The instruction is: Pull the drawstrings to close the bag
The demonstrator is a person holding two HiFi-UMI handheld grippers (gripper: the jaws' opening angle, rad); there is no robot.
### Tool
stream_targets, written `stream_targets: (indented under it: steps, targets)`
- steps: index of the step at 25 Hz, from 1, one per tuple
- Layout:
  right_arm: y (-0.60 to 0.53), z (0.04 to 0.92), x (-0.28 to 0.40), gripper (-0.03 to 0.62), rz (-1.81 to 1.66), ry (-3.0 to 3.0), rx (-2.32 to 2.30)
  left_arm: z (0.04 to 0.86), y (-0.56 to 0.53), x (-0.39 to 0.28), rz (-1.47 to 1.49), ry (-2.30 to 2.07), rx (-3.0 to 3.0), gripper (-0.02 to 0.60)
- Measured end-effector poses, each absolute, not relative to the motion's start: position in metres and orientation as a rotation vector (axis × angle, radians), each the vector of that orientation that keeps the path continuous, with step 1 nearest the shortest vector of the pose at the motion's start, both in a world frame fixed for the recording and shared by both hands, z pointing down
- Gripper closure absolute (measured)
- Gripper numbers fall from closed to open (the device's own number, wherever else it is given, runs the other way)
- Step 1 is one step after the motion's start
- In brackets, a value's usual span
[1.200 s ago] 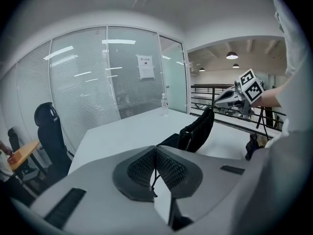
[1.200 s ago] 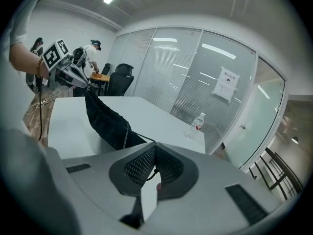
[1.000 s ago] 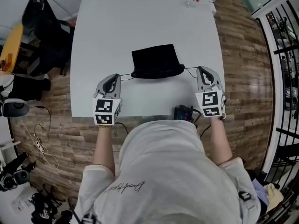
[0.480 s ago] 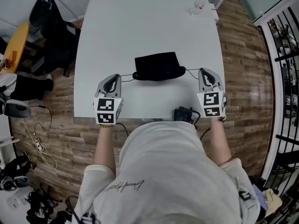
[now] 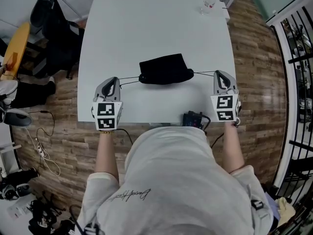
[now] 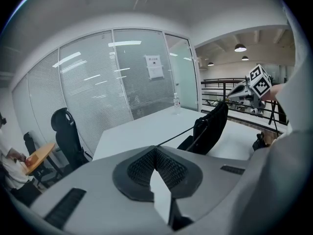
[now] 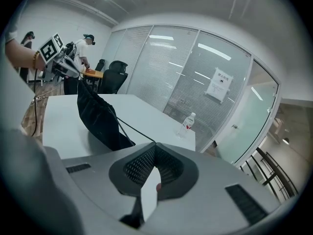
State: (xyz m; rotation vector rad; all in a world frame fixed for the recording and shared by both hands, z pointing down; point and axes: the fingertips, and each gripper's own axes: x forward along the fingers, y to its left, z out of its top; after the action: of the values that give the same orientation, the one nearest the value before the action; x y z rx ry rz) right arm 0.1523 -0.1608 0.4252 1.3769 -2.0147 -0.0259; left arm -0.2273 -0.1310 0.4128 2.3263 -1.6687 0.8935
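Note:
A black drawstring bag (image 5: pixel 165 68) lies on the white table (image 5: pixel 146 28), its gathered mouth toward the near edge. A thin black drawstring (image 5: pixel 128 78) runs taut from the mouth's left side to my left gripper (image 5: pixel 112 80), which is shut on it. The other drawstring (image 5: pixel 204 73) stretches right to my right gripper (image 5: pixel 221 76), also shut on its cord. In the left gripper view the drawstring (image 6: pixel 178 133) leaves the closed tips toward the bag (image 6: pixel 208 129). The right gripper view shows the drawstring (image 7: pixel 132 129) leading to the bag (image 7: pixel 98 117).
A clear water bottle (image 5: pixel 209 0) stands at the table's far right corner. A small black device (image 5: pixel 193 118) sits on the near edge beside my right gripper. Black office chairs (image 5: pixel 46 26) stand left of the table. A dark railing (image 5: pixel 296 58) runs along the right.
Both grippers have moved outward, the left one farther left, the right one slightly right. The drawstrings have gone from slack to taut and the bag's mouth looks more gathered.

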Motion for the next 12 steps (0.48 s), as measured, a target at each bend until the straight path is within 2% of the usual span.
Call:
stream_targets:
  steps: [12]
  targets:
    - [-0.165, 0.428, 0.164, 0.571, 0.02, -1.969, 1.422, 0.412, -0.133, -0.236, 0.835, -1.711, 2.271, 0.569]
